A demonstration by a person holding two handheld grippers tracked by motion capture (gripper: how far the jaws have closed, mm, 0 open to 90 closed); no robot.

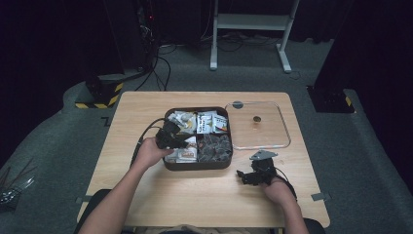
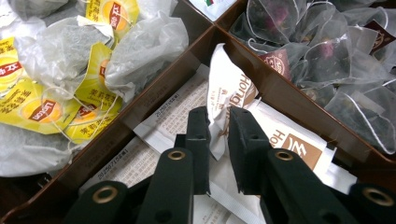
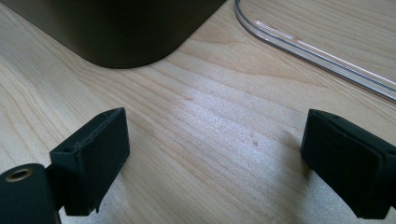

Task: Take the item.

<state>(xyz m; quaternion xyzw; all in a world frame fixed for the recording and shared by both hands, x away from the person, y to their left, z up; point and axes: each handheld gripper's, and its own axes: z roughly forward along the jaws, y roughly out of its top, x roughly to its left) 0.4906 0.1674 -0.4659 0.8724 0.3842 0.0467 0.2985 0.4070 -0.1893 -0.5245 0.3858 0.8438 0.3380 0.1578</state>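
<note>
A dark brown box (image 1: 197, 165) with several compartments of tea bags stands mid-table. My left gripper (image 1: 178, 141) reaches into its near-left compartment, where flat white sachets lie. In the left gripper view the jaws stand close together, and my left gripper (image 2: 218, 116) is shut on the upright edge of a white sachet (image 2: 229, 84) with a brown logo. My right gripper (image 1: 246, 176) rests on the table to the right of the box's front corner. Seen along its own jaws, my right gripper (image 3: 215, 144) is wide open over bare wood.
Yellow-tagged tea bags (image 2: 70, 70) fill the compartment beyond the divider (image 2: 154, 98), and mesh pyramid bags (image 2: 327, 60) fill the one to the right. A clear lid (image 1: 285, 141) lies flat right of the box, its rim (image 3: 317, 56) just ahead of the right gripper.
</note>
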